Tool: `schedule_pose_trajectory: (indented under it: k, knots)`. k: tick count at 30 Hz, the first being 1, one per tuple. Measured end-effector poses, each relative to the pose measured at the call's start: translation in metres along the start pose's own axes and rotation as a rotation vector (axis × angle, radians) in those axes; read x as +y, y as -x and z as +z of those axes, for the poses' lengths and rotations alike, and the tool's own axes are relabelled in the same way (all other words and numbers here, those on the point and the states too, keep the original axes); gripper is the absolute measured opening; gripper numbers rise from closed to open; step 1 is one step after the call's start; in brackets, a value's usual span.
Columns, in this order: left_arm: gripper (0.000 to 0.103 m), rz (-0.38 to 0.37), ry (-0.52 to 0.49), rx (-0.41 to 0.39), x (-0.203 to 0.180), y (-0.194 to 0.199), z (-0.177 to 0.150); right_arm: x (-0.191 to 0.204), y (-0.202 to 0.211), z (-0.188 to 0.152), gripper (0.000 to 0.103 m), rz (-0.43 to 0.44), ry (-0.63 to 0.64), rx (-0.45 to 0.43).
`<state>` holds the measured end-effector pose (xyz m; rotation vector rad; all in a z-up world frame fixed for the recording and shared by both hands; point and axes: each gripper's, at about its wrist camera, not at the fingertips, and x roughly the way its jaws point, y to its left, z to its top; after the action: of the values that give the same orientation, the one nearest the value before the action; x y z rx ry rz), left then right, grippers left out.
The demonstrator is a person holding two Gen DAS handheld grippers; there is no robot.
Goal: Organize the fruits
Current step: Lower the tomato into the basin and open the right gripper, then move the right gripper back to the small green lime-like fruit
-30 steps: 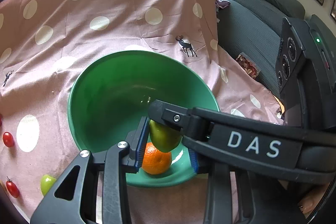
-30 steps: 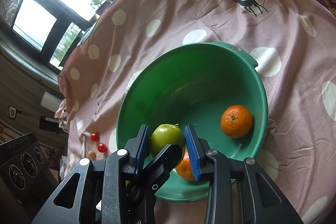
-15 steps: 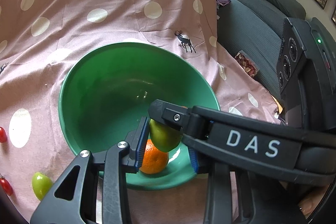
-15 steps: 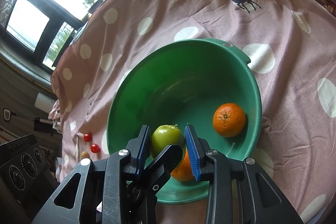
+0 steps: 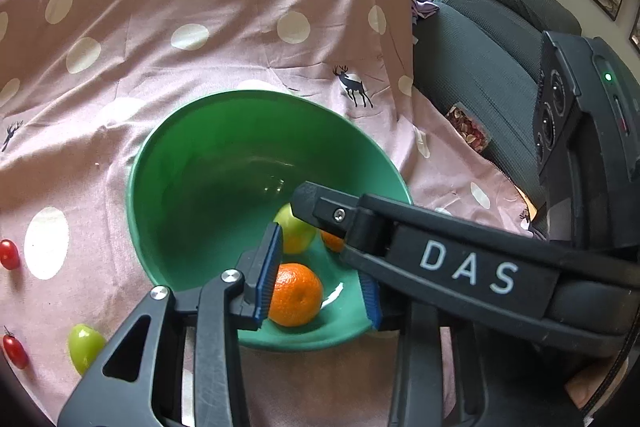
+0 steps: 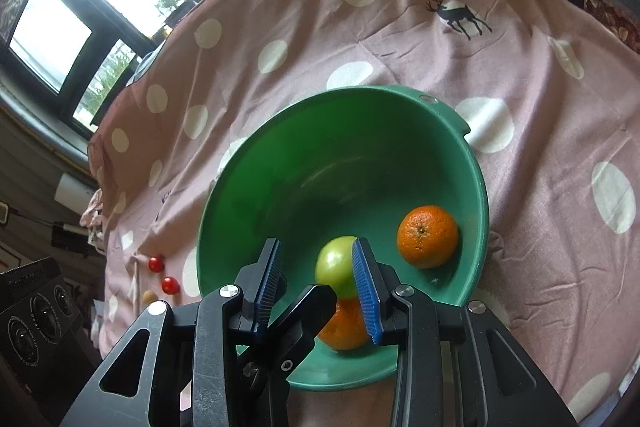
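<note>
A green bowl [image 5: 168,163] sits on the pink dotted cloth [image 5: 200,39]. In it lie a green apple [image 6: 334,265] and two oranges [image 6: 427,235] [image 6: 344,323]. My right gripper [image 6: 315,247] hangs over the bowl's near side with its jaws opening. The apple rests loose on the bowl floor beside the right pad, and no pad presses on it. My left gripper [image 5: 320,267] reaches in from the other side, its jaws opening too. One orange [image 5: 296,295] shows between its pads, touching the left one only. The right gripper's finger [image 5: 320,207] crosses above it.
On the cloth left of the bowl lie a small green fruit [image 5: 84,347] and cherry tomatoes [image 5: 9,254] [image 5: 15,351]. A grey armchair [image 5: 488,67] with a snack packet [image 5: 466,127] stands at the cloth's right edge. Windows run along the back.
The apple was pinched between the right pads; now those pads stand wider and the apple has dropped onto the bowl floor. The left jaws have widened as well.
</note>
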<state>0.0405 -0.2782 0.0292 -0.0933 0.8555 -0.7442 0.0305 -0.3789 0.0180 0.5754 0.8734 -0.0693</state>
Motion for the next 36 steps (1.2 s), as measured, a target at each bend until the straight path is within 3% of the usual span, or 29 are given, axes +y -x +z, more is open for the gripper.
schedule_pose_trajectory:
  k: [2, 8, 13, 17, 22, 27, 33, 36]
  knots:
    - [0.046, 0.016, 0.003, -0.018, 0.003, 0.009, 0.0, 0.003, 0.004, 0.0, 0.05, 0.006, 0.01, -0.017]
    - [0.063, 0.01, 0.072, -0.083, 0.027, 0.053, -0.006, 0.013, 0.02, -0.003, 0.059, 0.016, 0.046, -0.072]
    - [0.076, 0.095, 0.137, -0.166, 0.057, 0.104, -0.018, 0.031, 0.027, -0.01, 0.061, 0.022, 0.09, -0.087]
    - [0.088, 0.168, 0.181, -0.199, 0.084, 0.141, -0.035, 0.052, 0.029, -0.019, 0.064, 0.08, 0.146, -0.07]
    - [0.089, 0.297, 0.239, -0.2, 0.12, 0.171, -0.064, 0.088, 0.018, -0.037, 0.067, 0.171, 0.225, -0.001]
    - [0.089, 0.361, 0.315, -0.183, 0.157, 0.177, -0.093, 0.118, -0.015, -0.06, 0.067, 0.2, 0.279, 0.116]
    - [0.089, 0.427, 0.385, -0.122, 0.185, 0.162, -0.111, 0.134, -0.065, -0.085, 0.067, 0.09, 0.305, 0.215]
    - [0.089, 0.409, 0.396, -0.122, 0.188, 0.161, -0.111, 0.131, -0.08, -0.092, 0.064, 0.019, 0.304, 0.231]
